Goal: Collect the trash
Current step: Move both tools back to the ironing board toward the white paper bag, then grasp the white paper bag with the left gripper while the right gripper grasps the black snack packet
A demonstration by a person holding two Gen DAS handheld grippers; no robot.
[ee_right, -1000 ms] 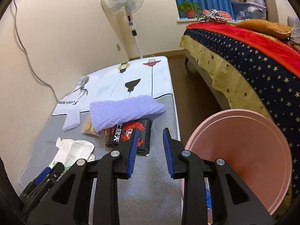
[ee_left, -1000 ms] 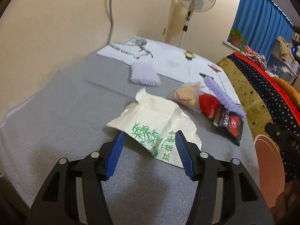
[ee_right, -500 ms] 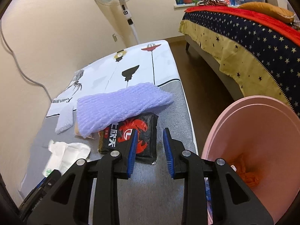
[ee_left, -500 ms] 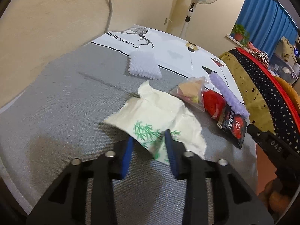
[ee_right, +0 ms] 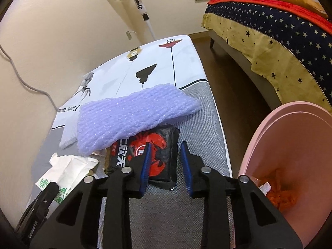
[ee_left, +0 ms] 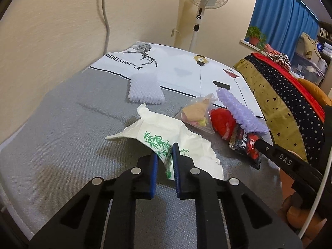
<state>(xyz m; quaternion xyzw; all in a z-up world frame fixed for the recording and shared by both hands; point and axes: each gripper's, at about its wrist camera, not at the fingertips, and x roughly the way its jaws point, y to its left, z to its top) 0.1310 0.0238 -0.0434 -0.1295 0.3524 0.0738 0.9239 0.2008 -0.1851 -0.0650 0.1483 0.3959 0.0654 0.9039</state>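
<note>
My left gripper (ee_left: 165, 158) is shut on the near edge of a crumpled white wrapper with green bamboo print (ee_left: 166, 130), which lies on the grey mat (ee_left: 62, 128). The wrapper also shows in the right wrist view (ee_right: 66, 170). My right gripper (ee_right: 165, 161) is open, its fingers over the near end of a black and red snack packet (ee_right: 157, 153). A purple foam net (ee_right: 128, 116) lies over the packet's far end. A pink bin (ee_right: 290, 145) with orange trash inside (ee_right: 280, 193) stands to the right.
On the mat lie a white foam net (ee_left: 145, 89), a clear bag with food scraps (ee_left: 197, 112) and a red wrapper (ee_left: 223, 120). A standing fan (ee_left: 199, 10) is behind, a bed with a starred cover (ee_right: 280, 31) to the right.
My left gripper moved forward and closed from wide open onto the bamboo-print wrapper. My right gripper moved closer to the black and red packet, and the bin's inside came into view.
</note>
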